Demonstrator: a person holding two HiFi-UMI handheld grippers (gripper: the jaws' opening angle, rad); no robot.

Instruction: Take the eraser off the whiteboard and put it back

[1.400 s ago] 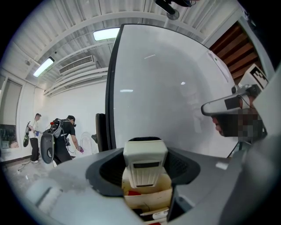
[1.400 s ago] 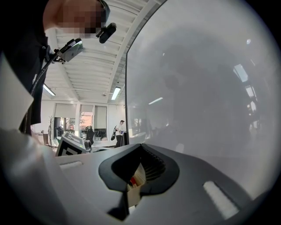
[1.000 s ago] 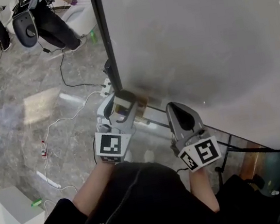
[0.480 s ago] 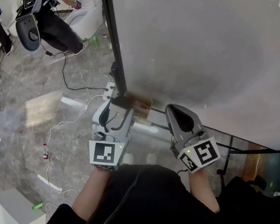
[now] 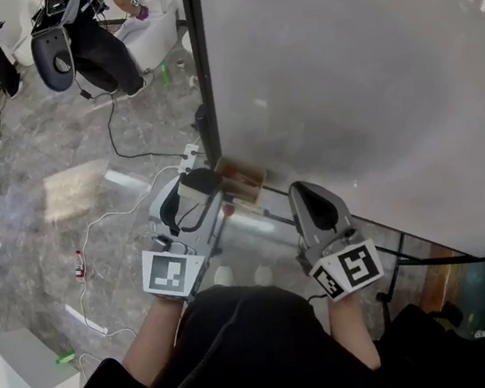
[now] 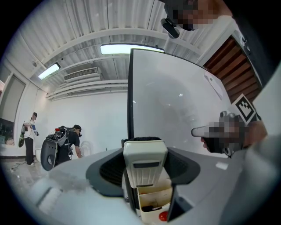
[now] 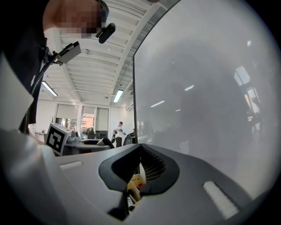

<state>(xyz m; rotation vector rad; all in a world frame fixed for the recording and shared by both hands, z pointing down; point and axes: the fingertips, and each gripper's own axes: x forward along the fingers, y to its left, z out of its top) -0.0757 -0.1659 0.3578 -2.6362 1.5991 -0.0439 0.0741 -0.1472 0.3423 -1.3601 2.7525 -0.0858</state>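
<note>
A cream eraser (image 6: 145, 170) with a dark felt edge stands upright between the jaws of my left gripper (image 6: 145, 151), which is shut on it. In the head view that gripper (image 5: 190, 190) holds the eraser (image 5: 197, 184) a short way off the whiteboard (image 5: 361, 80), near the board's lower left corner. A cream marker tray (image 5: 243, 178) hangs on the board just beyond it, also visible as the tray (image 6: 154, 198) under the eraser. My right gripper (image 5: 313, 198) hovers level by the board's lower edge. Its jaws (image 7: 140, 147) meet at the tips with nothing between them.
The board's black frame post (image 5: 198, 60) runs down the left edge. Cables (image 5: 111, 127) and a power strip (image 5: 188, 156) lie on the marble floor. Two people (image 5: 96, 30) stand at the far left. A white box (image 5: 20, 366) sits at the lower left.
My left gripper has pulled back from the board's corner toward the lower left, carrying the eraser with it. The right gripper has stayed where it was.
</note>
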